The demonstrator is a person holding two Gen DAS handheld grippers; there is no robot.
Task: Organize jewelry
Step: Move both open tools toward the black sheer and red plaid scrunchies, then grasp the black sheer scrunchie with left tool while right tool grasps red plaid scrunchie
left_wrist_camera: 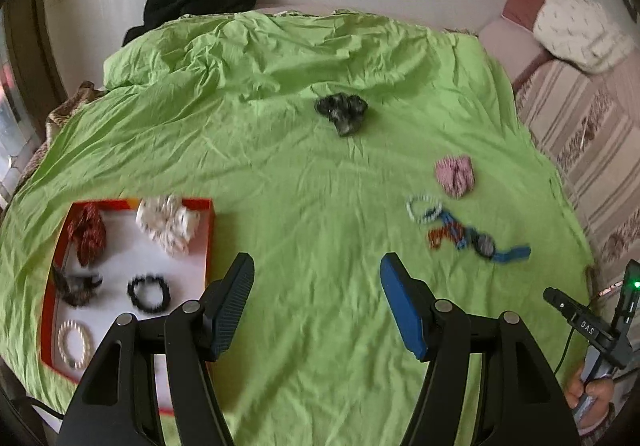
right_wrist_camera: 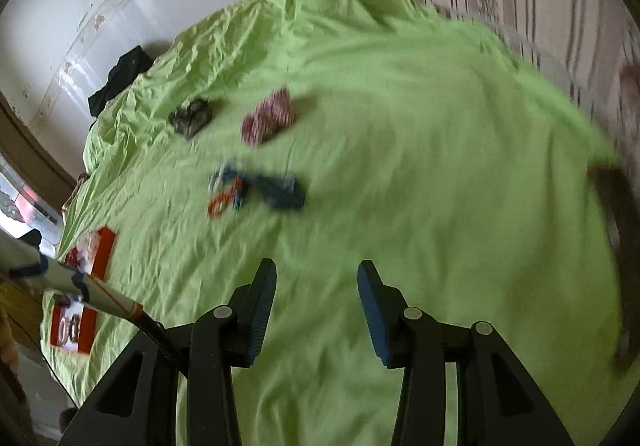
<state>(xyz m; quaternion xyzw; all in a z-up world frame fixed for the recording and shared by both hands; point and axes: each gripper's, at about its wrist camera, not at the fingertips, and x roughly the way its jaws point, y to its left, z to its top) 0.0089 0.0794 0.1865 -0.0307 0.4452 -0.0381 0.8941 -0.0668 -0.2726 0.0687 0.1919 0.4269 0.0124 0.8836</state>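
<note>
Green cotton sheet [left_wrist_camera: 320, 205], creased and rumpled, spread across the whole bed. Near the left edge, a shallow red tray [left_wrist_camera: 208, 246] with a white floor, holding a ruffled cream scrunchie [left_wrist_camera: 168, 224], a dark red scrunchie [left_wrist_camera: 87, 232], a brown clawed hair clip [left_wrist_camera: 78, 288], a black beaded bracelet [left_wrist_camera: 149, 293] and a pearly bracelet [left_wrist_camera: 74, 342]. Loose on the sheet: a crumpled dark grey scrunchie [left_wrist_camera: 342, 113] toward the far side, a pink gathered scrunchie [left_wrist_camera: 456, 174] to the right, and just below it a tangle of a white bead bracelet [left_wrist_camera: 424, 207], an orange bead band [left_wrist_camera: 438, 237] and a blue-strapped watch [left_wrist_camera: 486, 246], touching one another.

Left gripper [left_wrist_camera: 318, 278] hanging above bare sheet beside the tray, ribbed pads spread wide, nothing between them.

Right gripper [right_wrist_camera: 316, 280] likewise parted wide and gripping nothing, over bare sheet; motion-blurred view, with the watch tangle [right_wrist_camera: 256, 191] ahead and to the left, well apart from the fingers.

Black garment [left_wrist_camera: 200, 5] heaped at the far wall; striped upholstery [left_wrist_camera: 592, 133] along the right.
</note>
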